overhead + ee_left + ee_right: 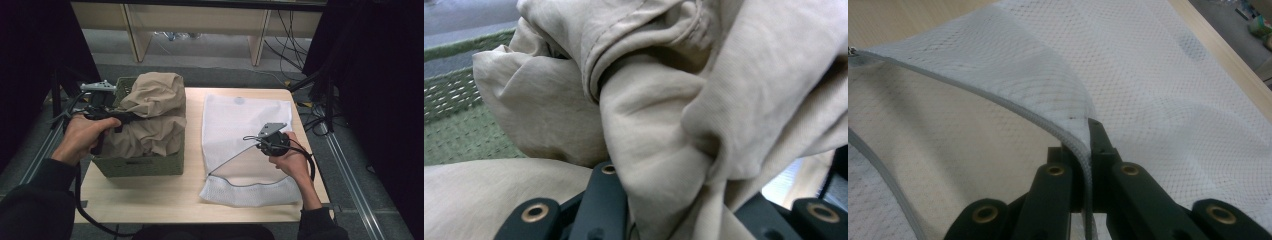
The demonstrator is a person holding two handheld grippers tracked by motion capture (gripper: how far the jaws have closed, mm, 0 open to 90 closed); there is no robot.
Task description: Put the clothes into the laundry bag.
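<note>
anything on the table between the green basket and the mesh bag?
Nothing: in the high view a bare strip of wooden table separates the green basket from the white mesh bag.

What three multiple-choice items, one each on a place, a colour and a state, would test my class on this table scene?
1. Where does the white mesh laundry bag lie?
A. inside the basket
B. flat on the table, to the right of the basket
C. on the floor

2. What colour is the woven basket?
A. green
B. red
C. white

3. What is the right tool doing?
A. hanging open above the table
B. gripping the basket's rim
C. shut on the bag's zippered edge

Answers:
1 B, the high view shows it spread on the wooden table.
2 A, its weave is olive green.
3 C, the right gripper view shows the edge pinched between its jaws.
</note>
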